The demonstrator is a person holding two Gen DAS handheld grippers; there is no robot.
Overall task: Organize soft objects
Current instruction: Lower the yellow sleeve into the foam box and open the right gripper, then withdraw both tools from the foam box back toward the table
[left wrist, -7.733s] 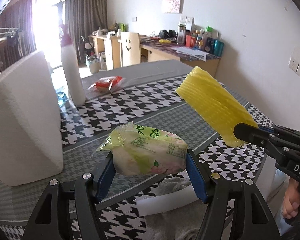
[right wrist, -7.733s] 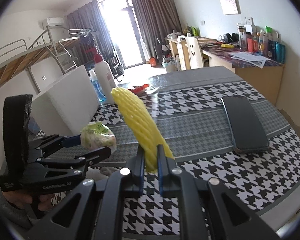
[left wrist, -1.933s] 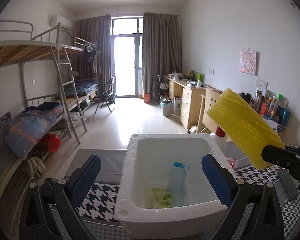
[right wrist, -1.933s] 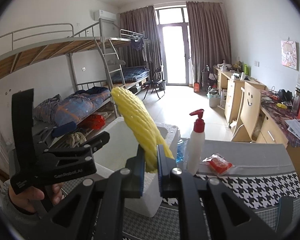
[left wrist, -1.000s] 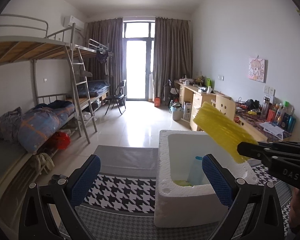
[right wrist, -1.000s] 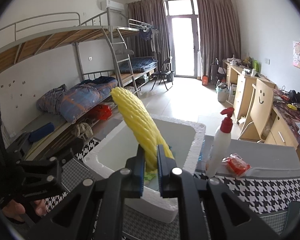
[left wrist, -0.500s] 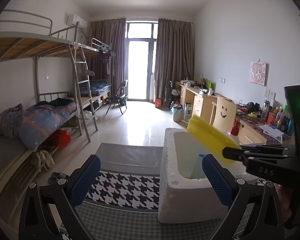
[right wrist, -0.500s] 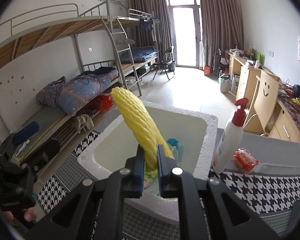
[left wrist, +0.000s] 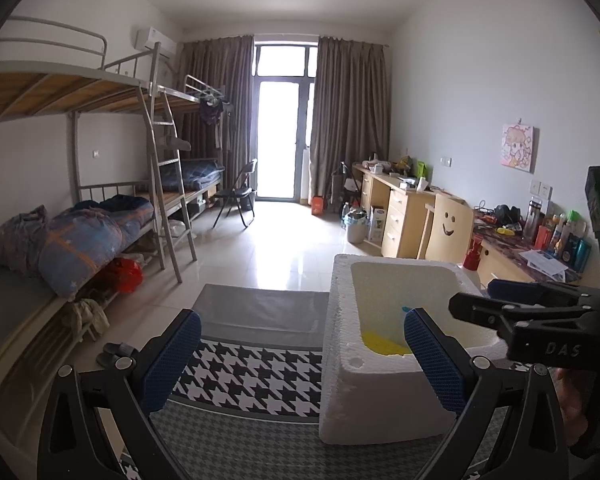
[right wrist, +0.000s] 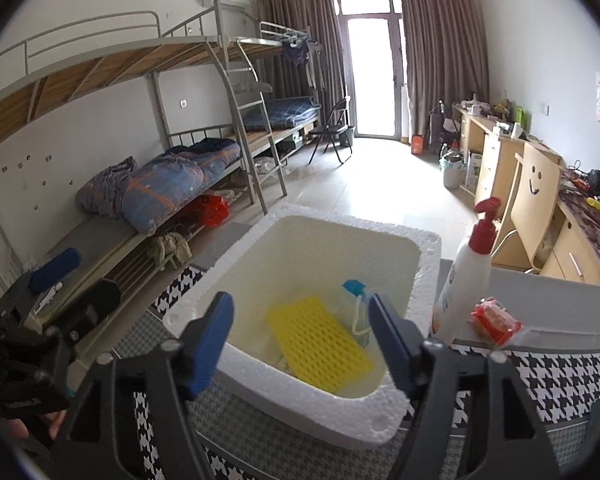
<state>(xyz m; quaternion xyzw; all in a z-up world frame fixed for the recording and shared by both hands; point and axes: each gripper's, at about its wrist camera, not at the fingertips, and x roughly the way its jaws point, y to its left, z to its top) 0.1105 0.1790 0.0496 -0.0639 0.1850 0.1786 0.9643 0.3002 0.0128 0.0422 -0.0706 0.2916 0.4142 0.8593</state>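
Observation:
A yellow foam net lies flat inside the white foam box, beside a clear bottle with a blue cap. My right gripper hangs just above the box's near rim. Its jaws are opening, and nothing is pressed between the blue pads. In the left wrist view the net shows as a yellow patch low in the box. My left gripper stands wide open and empty to the left of the box. The right gripper reaches over the box's right rim.
A white pump bottle with a red top and a red packet stand right of the box on the houndstooth tablecloth. Bunk beds line the left wall and desks the right. The left gripper shows at the lower left.
The right gripper's jaws have spread apart and let go of the yellow net, which has dropped into the foam box. The left gripper has stayed open and still.

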